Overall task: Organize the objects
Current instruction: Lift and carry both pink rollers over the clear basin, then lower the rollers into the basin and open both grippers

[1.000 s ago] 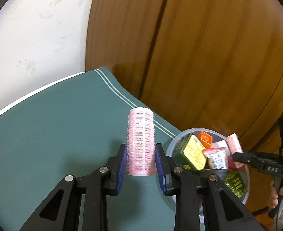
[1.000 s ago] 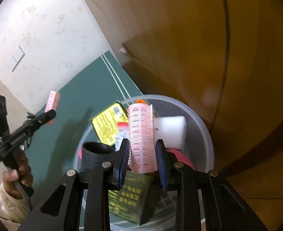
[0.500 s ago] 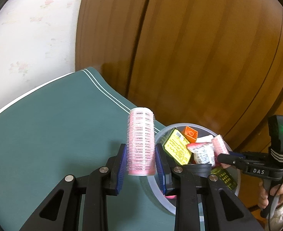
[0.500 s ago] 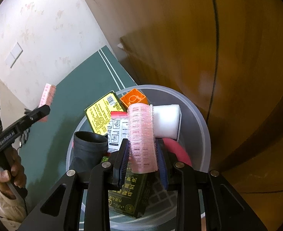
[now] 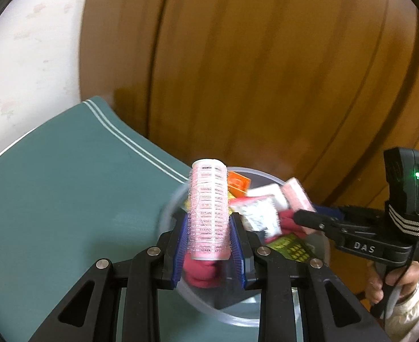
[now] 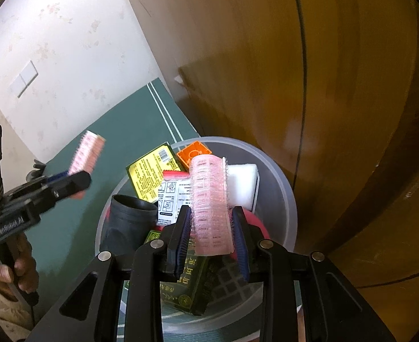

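Observation:
In the left wrist view my left gripper (image 5: 209,219) is shut on a pink hair roller (image 5: 209,196), held upright over the near left rim of a clear plastic bin (image 5: 223,317). My right gripper (image 6: 211,213) is shut on a second pink hair roller (image 6: 209,196) above the middle of the bin (image 6: 283,188). Each view also catches the other gripper: the right gripper (image 5: 306,216) with its roller (image 5: 295,196), and the left gripper (image 6: 75,176) with its roller (image 6: 87,151), blurred.
The bin holds a yellow box (image 6: 149,176), an orange block (image 6: 193,152), a white foam block (image 6: 243,182), a black tube (image 6: 129,213), a printed sachet (image 6: 172,196) and a dark green box (image 6: 186,279). It stands on a green mat (image 5: 67,199) beside a wooden door (image 5: 266,71).
My left gripper has carried its roller rightwards from over the mat to over the bin's rim. The right gripper stays over the bin, still gripping its roller.

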A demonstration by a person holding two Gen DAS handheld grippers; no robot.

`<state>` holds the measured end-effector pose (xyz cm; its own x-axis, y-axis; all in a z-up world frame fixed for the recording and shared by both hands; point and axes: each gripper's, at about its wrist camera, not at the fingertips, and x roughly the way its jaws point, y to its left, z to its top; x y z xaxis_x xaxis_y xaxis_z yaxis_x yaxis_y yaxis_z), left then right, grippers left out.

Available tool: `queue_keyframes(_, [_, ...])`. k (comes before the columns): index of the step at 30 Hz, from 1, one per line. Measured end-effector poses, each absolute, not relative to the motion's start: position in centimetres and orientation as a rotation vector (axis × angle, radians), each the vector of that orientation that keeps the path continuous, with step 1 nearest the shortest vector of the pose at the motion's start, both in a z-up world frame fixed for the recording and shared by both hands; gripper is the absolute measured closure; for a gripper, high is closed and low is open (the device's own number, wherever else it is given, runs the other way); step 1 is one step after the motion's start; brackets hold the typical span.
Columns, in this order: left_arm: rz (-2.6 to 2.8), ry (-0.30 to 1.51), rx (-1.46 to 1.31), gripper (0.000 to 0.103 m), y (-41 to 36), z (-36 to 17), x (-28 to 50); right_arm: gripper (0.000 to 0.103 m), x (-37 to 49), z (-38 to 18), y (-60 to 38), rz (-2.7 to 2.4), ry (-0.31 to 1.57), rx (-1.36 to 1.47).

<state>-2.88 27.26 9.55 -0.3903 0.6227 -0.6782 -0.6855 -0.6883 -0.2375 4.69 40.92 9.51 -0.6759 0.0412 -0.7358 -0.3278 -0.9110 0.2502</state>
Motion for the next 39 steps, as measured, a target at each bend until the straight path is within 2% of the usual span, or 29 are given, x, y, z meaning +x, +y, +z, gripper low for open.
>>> queue_keyframes(5, [2.049,0.105,-0.973,0.073,29.0,9.7,-1.5,0.072,6.2,9.6,40.9,2.655,0.469,-1.128])
queue_keyframes(17, [1.968,0.164,-0.98,0.071,32.8,8.6,-0.6,0.072,6.7,8.9,41.9,2.66,0.505,-1.13])
queue_keyframes(24, [1.942,0.163,-0.964,0.055,33.4,8.4,-0.6,0.072,7.3,8.9,42.2,2.658,0.515,-1.113])
queue_keyframes(29, [1.96,0.176,-0.956,0.051,33.0,8.4,-0.5,0.072,7.3,8.8,41.9,2.668,0.503,-1.122])
queue_keyframes(32, [2.015,0.209,-0.934,0.032,32.2,8.8,0.2,0.071,7.0,8.7,41.6,2.662,0.498,-1.135])
queue_keyframes(34, [2.095,0.253,-0.899,0.012,31.8,9.2,0.5,0.07,7.1,8.9,41.4,2.657,0.487,-1.129])
queue_keyframes(39, [2.188,0.283,-0.842,0.003,30.2,9.9,0.9,0.058,7.5,9.8,41.1,2.65,0.478,-1.098])
